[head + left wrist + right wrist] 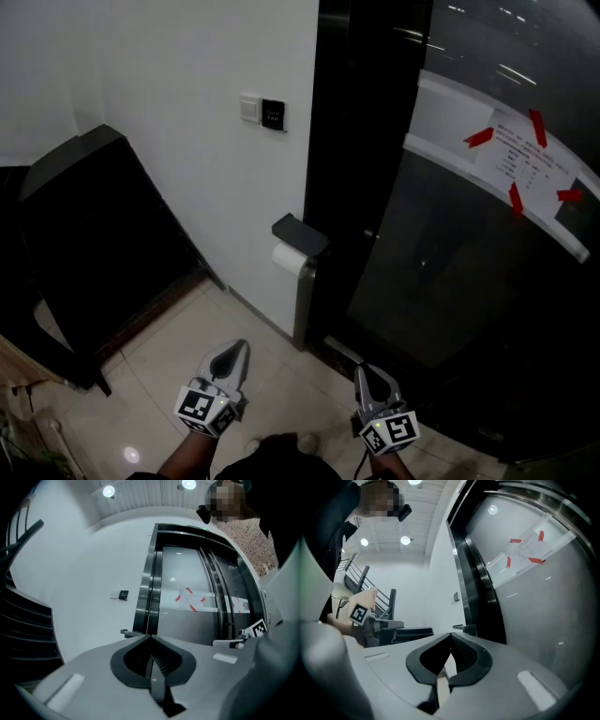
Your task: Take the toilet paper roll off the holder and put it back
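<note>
L tool (238, 347) closed, roll (289, 260) in holder (301, 233)

The paper roll (290, 258) hangs under its holder (300, 234) on the wall (187, 169), ahead of and between the left tongs (238, 349) and right tongs (363, 369); switches (262, 112) sit farther up that wall, a taped notice (525, 164) ahead-right of the right tongs
</note>
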Available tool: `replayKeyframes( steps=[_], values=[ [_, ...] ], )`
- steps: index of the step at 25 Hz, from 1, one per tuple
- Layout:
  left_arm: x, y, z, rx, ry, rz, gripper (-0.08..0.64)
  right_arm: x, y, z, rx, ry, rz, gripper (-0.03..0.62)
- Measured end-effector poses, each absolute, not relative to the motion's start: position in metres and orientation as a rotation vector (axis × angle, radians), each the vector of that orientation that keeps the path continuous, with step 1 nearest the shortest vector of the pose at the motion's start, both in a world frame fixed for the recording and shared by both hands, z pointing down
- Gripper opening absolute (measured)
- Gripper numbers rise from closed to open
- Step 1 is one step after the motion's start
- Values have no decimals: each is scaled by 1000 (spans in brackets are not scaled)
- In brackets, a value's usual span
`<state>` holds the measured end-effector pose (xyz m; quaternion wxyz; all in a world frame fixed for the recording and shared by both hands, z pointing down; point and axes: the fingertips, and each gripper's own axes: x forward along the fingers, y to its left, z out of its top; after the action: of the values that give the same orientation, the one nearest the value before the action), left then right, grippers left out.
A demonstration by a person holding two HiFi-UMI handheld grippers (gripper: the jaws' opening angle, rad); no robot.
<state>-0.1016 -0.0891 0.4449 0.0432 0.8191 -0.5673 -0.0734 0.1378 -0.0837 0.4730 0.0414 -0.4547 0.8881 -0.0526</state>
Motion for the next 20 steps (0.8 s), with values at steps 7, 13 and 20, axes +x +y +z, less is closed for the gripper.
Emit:
replayKeyframes(
  steps=[7,13,20],
  values=[
    [-131,-82,444,2504,-1745,-223,2,114,-68,473,-1419,2728,-147,13],
    [-147,-81,446,2563,-1817,-145,2,99,-68,472,-1428,2747,-125,12],
    [-167,-82,451,2531,-1828,-190,2,86,-74,470,-1415,2755,-96,12]
  ],
)
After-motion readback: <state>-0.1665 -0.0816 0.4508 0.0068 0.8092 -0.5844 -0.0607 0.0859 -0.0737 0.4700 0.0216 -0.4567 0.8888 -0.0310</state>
